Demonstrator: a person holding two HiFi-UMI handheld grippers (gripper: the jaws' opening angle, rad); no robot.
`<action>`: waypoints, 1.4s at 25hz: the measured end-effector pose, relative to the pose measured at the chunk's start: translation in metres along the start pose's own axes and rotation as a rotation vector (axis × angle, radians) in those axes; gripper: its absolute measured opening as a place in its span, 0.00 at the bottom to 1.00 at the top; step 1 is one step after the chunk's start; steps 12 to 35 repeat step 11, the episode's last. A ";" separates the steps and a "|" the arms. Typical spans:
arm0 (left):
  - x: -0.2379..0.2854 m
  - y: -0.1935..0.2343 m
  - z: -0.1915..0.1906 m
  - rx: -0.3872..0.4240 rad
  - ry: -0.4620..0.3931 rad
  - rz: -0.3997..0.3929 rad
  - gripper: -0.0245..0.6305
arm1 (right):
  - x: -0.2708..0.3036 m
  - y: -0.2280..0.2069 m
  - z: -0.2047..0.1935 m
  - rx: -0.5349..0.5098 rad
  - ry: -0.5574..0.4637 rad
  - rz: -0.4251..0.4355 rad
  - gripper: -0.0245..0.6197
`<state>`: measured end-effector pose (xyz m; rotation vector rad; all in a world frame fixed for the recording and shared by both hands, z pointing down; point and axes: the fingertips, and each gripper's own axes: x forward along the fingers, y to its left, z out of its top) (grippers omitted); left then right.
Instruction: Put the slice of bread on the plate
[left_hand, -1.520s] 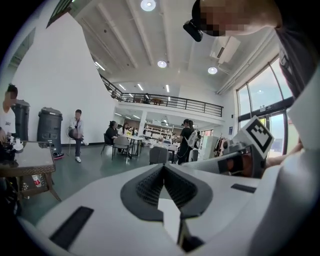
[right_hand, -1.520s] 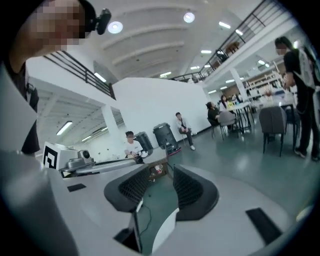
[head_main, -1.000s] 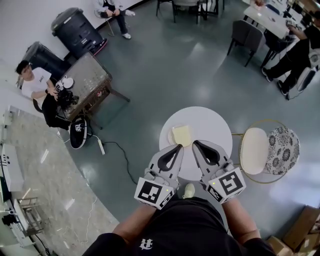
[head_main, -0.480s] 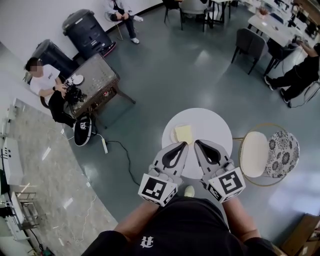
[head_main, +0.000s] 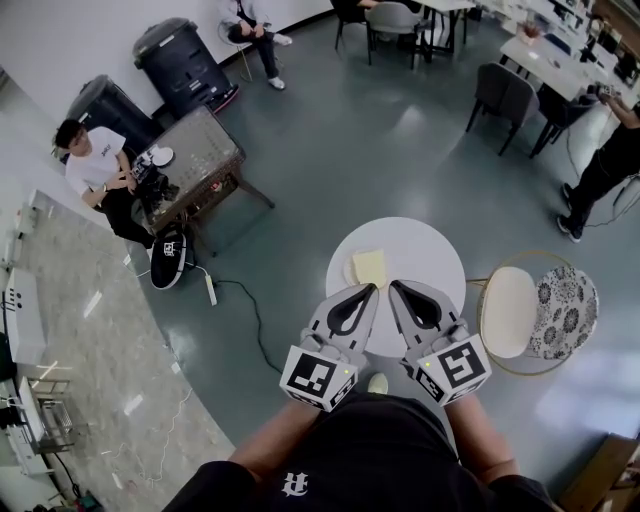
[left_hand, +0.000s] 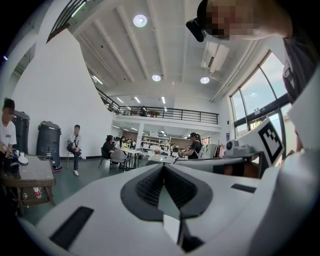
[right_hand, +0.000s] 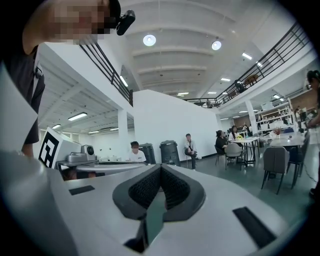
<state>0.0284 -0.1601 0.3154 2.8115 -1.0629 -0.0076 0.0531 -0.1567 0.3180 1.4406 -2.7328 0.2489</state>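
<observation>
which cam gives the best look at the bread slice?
Head view: the bread slice lies in full sight from above on the round white table. Both gripper views look level across the room; neither shows it.

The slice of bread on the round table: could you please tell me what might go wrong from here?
Both the left gripper and the right gripper are shut and empty; approaching the slice of bread like that would likely push it, not grip it.
The table is small, so a shove could slide the bread off.
A cable lies on the floor left of the table: a possible trip hazard.
</observation>
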 end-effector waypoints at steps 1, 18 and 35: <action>0.000 0.000 0.001 0.000 0.000 0.000 0.05 | 0.000 0.000 0.001 -0.001 0.000 0.000 0.05; -0.003 0.000 -0.003 -0.002 -0.002 -0.004 0.05 | 0.001 0.003 -0.004 0.001 0.005 -0.003 0.05; -0.003 0.000 -0.003 -0.002 -0.002 -0.004 0.05 | 0.001 0.003 -0.004 0.001 0.005 -0.003 0.05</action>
